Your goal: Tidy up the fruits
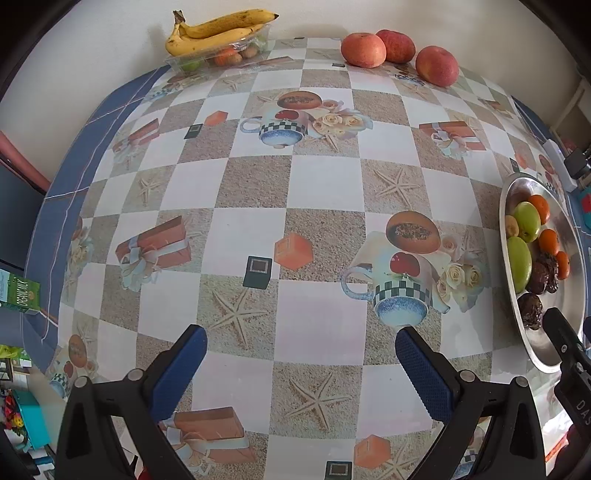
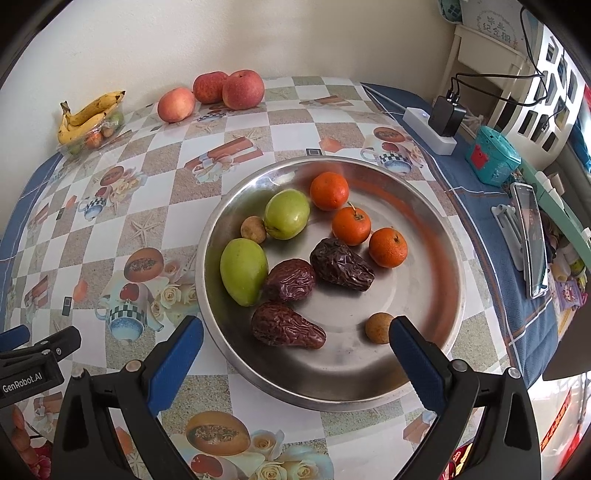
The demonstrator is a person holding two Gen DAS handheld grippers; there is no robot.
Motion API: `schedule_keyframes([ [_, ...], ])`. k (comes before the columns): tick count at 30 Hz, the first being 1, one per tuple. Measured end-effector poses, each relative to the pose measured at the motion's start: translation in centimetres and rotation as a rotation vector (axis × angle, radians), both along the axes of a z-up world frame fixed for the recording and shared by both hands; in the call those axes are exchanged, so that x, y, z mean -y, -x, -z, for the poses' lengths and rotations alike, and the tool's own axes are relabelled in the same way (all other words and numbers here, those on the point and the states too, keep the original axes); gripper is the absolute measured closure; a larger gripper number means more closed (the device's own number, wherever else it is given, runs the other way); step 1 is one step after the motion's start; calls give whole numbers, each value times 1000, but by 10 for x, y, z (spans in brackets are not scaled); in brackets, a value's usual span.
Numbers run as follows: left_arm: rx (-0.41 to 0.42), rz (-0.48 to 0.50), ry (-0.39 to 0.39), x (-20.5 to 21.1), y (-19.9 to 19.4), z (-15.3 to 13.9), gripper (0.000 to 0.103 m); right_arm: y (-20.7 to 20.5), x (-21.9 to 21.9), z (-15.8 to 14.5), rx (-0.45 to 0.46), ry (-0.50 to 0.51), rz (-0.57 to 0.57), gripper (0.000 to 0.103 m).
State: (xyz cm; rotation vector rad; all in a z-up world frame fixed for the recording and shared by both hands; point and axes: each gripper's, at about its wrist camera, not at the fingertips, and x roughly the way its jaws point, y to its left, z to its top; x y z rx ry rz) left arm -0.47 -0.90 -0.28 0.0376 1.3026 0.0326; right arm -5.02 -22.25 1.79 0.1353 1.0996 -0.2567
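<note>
Over the near rim of the steel plate (image 2: 436, 221), the right gripper (image 2: 295, 332) is hovering with its fingers spread wide and holding nothing. Lying between and just beyond the fingertips is a wrinkled dried date (image 2: 286, 325), its long axis running roughly left-right, blunt end to the left, narrow end toward the right finger. A small round longan (image 2: 378, 327) is sitting just beside the right fingertip, inside the plate. Further in: two more dates (image 2: 340, 264), two green fruits (image 2: 243, 271), three mandarins (image 2: 351, 225), and a second longan (image 2: 253, 229) at the far-left edge.

The left gripper (image 1: 301, 349) is hanging over bare checked oilcloth on the counter (image 1: 258, 184), fingers also wide, empty. The plate (image 1: 517, 184) is showing only at that view's right margin, well apart from its fingertips. Bananas (image 1: 218, 31) on a clear tray (image 1: 218, 59) and three apples (image 1: 397, 50) are resting at the counter's far edge.

Judgement: the right hand is plainly the nearer for anything in the plate. The near date is lying crosswise to the approach, along the finger gap, so the fingers would close on its ends unless the wrist is turned. The longan crowding the right finger is risking a nudge.
</note>
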Motion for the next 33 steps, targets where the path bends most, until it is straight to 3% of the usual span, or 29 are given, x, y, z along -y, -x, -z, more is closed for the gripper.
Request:
schedule_keyframes([
  [33, -9, -4, -2, -5, 0, 6, 0, -3, -3, 6, -24, 0, -11, 2],
])
